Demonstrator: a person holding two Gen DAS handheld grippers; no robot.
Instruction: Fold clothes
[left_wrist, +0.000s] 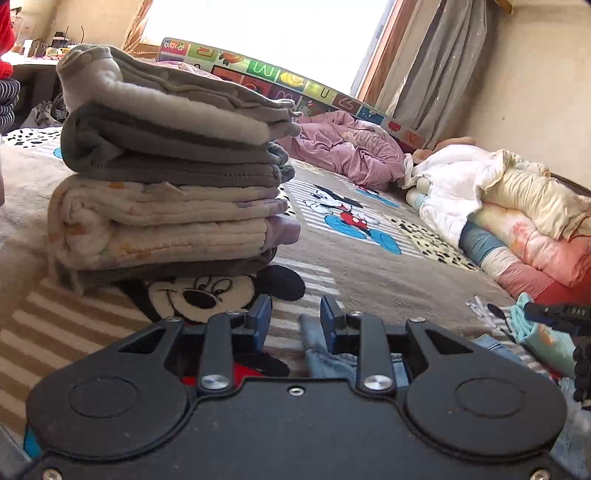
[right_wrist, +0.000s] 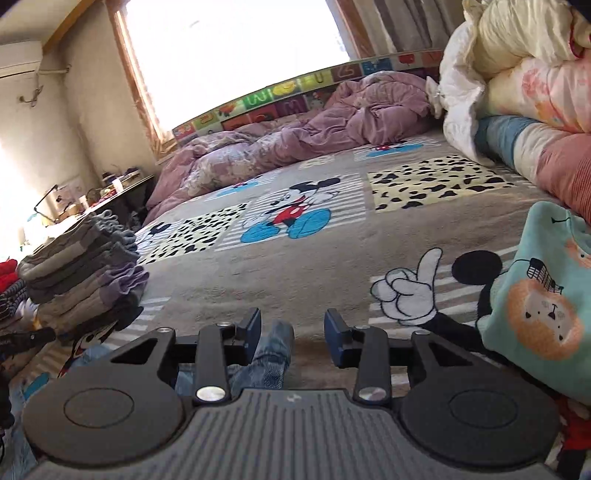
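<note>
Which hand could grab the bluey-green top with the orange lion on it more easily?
Probably the right. In the right wrist view the teal lion-print top lies close beside the right gripper, whose jaws stand open and empty. The left gripper faces the stack of folded clothes; the top sits far to its side.

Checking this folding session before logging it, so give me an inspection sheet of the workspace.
Surface: cartoon-mouse blanket covering the bed.
Job's things: stack of folded clothes on the blanket; denim garment lying under both grippers; teal printed garment lying unfolded.
Clutter: crumpled purple quilt; rolled bedding along the wall.
Grippers: left gripper open; right gripper open, denim showing in its gap, pads not pressing it.
Cables: nothing seen.
Surroundings: bright window, curtain, alphabet play mat, cluttered desk.
</note>
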